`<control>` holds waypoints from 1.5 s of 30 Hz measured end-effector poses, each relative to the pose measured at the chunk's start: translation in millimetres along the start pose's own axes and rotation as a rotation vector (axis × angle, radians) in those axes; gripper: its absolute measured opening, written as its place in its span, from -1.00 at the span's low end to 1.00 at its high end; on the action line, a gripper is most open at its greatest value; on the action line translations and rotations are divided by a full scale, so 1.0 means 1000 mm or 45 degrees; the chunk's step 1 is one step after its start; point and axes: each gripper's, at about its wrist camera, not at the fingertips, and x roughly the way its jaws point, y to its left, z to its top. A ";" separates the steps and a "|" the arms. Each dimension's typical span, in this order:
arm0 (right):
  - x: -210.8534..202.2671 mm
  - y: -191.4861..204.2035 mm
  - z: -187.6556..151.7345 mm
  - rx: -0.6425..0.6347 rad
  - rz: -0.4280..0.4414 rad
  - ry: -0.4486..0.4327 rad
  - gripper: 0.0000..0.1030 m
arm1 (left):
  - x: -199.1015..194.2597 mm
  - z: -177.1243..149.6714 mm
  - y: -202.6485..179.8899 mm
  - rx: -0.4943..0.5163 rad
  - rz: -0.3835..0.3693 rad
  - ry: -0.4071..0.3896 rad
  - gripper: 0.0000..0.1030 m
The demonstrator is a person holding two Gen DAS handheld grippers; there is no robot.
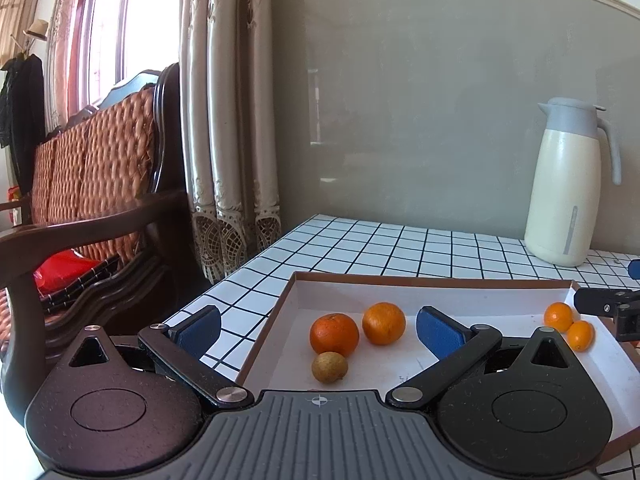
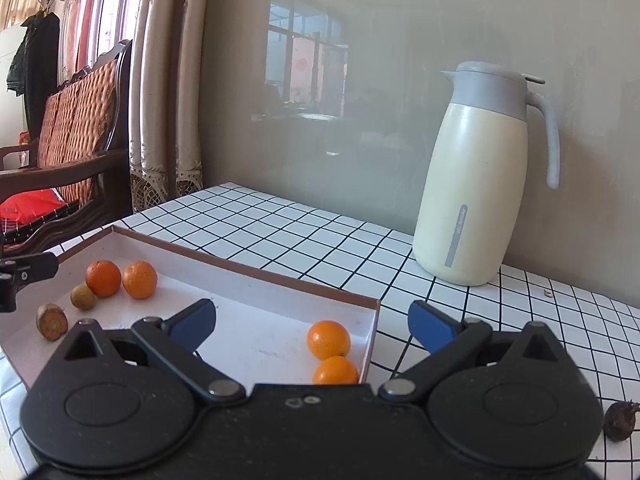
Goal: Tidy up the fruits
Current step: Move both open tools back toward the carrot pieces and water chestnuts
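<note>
Left wrist view: my left gripper (image 1: 318,330) is spread wide and holds nothing, touching nothing. Between and just ahead of its blue pads (image 1: 438,330) lie two oranges (image 1: 334,334) side by side and a small brownish fruit (image 1: 329,367) touching the nearer orange, all in the left part of the shallow white tray (image 1: 440,282). Two small kumquats (image 1: 558,317) sit touching each other by the tray's right edge, near the tip of the other gripper. The tray lies on the checked table (image 1: 360,244); a cream jug (image 1: 568,184) stands at the table's far right edge against the wall.

Right wrist view: my right gripper (image 2: 312,324) is also spread wide and empty. The two kumquats (image 2: 329,339) lie just ahead between its fingers, in the tray's near right corner; the nearer one's long axis runs roughly left to right. The oranges (image 2: 103,278) and the brownish fruit (image 2: 83,297) rest well to the left, with a cut carrot stub (image 2: 52,322) beside them, cut face toward me. A dark shrivelled item (image 2: 619,420) lies on the table at the right.
</note>
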 end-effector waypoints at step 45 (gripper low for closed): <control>-0.088 -0.116 -0.057 -0.026 -0.228 0.075 0.88 | -0.066 -0.004 -0.154 0.250 -0.342 -0.047 1.00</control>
